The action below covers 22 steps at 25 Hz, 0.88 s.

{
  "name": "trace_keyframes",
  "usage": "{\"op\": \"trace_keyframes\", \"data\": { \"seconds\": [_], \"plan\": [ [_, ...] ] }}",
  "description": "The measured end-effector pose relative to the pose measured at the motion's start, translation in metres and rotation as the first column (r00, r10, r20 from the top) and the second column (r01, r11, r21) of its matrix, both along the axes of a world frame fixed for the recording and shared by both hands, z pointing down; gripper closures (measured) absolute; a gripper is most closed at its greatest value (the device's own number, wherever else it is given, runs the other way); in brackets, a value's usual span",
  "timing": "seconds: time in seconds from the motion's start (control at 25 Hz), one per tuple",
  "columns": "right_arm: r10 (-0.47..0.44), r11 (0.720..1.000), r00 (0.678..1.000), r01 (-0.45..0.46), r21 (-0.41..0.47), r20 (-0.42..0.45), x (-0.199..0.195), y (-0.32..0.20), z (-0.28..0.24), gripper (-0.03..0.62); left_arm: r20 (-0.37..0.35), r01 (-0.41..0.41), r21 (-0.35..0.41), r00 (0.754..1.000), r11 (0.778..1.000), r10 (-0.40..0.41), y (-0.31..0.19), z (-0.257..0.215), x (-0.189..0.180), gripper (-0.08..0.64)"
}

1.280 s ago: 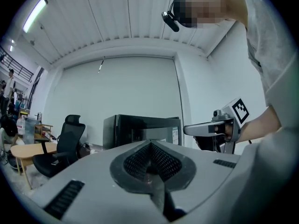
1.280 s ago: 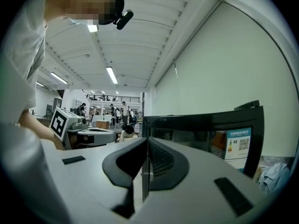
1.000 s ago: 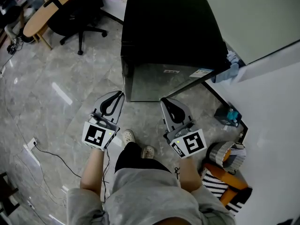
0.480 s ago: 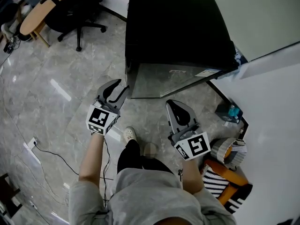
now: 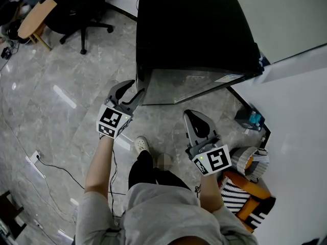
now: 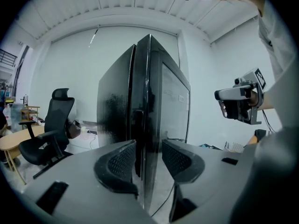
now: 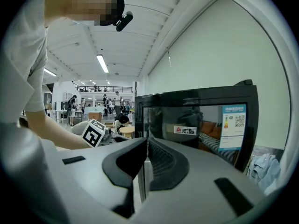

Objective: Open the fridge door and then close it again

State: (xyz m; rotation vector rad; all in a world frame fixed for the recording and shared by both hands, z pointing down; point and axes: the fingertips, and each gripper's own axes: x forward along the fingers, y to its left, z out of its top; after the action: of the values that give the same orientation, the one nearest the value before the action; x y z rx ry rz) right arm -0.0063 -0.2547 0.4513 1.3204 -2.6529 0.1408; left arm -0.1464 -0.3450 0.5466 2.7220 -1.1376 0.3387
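**Head view.** My left gripper (image 5: 138,87) sits at the left front corner of the black fridge (image 5: 194,29). Its glass door (image 5: 189,83) faces me, flush with the body. My right gripper (image 5: 189,114) hangs near the door, apart from it.

**Left gripper view.** The jaws have just been opening and stand wide. The door's edge is between them, unpressed.

**Right gripper view.** The jaws are together and hold nothing. The door is ahead.

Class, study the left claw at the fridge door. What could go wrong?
The left claw, its jaws having just been opening, straddles the edge of the fridge door without pressing on it; a shallow grip on that glossy edge may slip. The shut right claw hangs before the door, so the door might strike it.
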Motion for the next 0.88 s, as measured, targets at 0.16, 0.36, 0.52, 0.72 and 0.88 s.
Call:
{"op": "trace_keyframes", "data": {
  "seconds": [0.16, 0.36, 0.52, 0.72, 0.88],
  "plan": [
    [0.007, 1.0, 1.0, -0.007, -0.006, -0.004, 0.001, 0.0, 0.004, 0.569, 0.009, -0.039, 0.006, 0.999, 0.999, 0.039, -0.002, 0.003, 0.009, 0.39],
    [0.017, 1.0, 1.0, -0.017, -0.014, -0.006, 0.006, -0.001, 0.008, 0.569, -0.014, -0.033, 0.013, 0.999, 0.999, 0.034, -0.009, 0.003, 0.01, 0.39],
    [0.022, 1.0, 1.0, -0.022, -0.014, -0.007, 0.008, 0.0, 0.009, 0.569, -0.029, -0.022, 0.0, 0.999, 1.0, 0.022, -0.011, 0.003, 0.009, 0.411],
    [0.035, 0.999, 0.999, -0.035, -0.016, -0.005, 0.011, 0.001, 0.011, 0.569, -0.005, -0.011, -0.018, 1.0, 1.0, 0.01, -0.015, 0.003, 0.008, 0.453],
    [0.037, 0.999, 0.999, -0.037, -0.009, 0.002, 0.013, 0.003, 0.008, 0.569, 0.002, 0.002, -0.034, 1.0, 0.999, -0.002, -0.014, 0.003, 0.008, 0.456]
  ]
}}
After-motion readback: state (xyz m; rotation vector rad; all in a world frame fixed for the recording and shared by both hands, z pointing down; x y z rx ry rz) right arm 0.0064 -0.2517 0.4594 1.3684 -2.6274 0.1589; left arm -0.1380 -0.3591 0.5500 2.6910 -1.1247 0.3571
